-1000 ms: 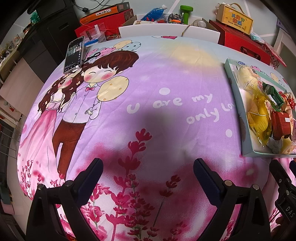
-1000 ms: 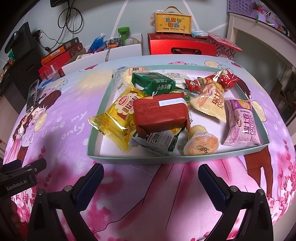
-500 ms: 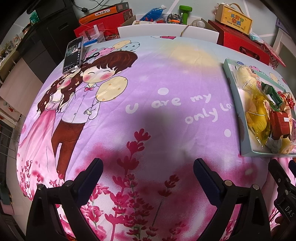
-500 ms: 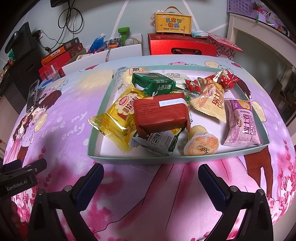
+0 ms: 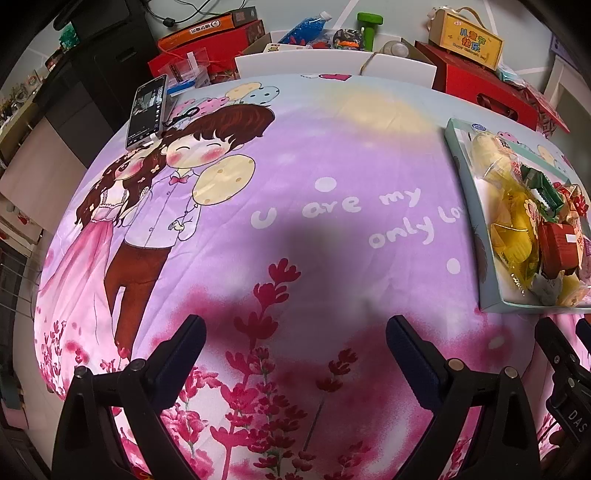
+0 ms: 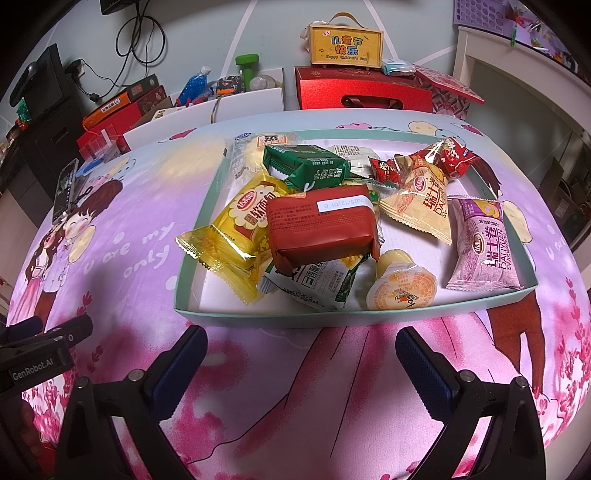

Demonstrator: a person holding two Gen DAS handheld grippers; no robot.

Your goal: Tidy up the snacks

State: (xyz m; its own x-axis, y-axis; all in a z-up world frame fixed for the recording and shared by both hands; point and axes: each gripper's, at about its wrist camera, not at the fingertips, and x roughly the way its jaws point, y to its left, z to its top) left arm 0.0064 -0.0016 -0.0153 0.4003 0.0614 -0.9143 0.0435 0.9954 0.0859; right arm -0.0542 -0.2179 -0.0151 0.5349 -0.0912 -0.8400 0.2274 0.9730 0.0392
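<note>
While both grippers hover empty | left gripper [image 5: 295, 345] jaws apart over bare bedsheet [image 5: 332, 147] | right gripper [image 6: 301, 349] jaws apart, facing snack tray [image 6: 295, 318] | advice: lift topmost red packet [image 6: 321, 225] first.

phone [image 5: 146, 107] on cartoon cloth [image 5: 295, 206] | red boxes [image 6: 364, 94] behind | green dumbbell [image 5: 369, 22]

Wide open cloth [image 5: 332, 155] lies ahead of the left gripper [image 5: 295, 350], nothing on it until the phone [image 5: 146, 110] at the far left edge. The tray [image 6: 258, 319] sits just ahead of the right gripper [image 6: 299, 358], its low front wall in the way. Inside, packets crowd the left and middle, the red pack [image 6: 321, 225] on top; bare floor shows at the front-left corner. Boxes [image 6: 362, 94] line the far edge.
</note>
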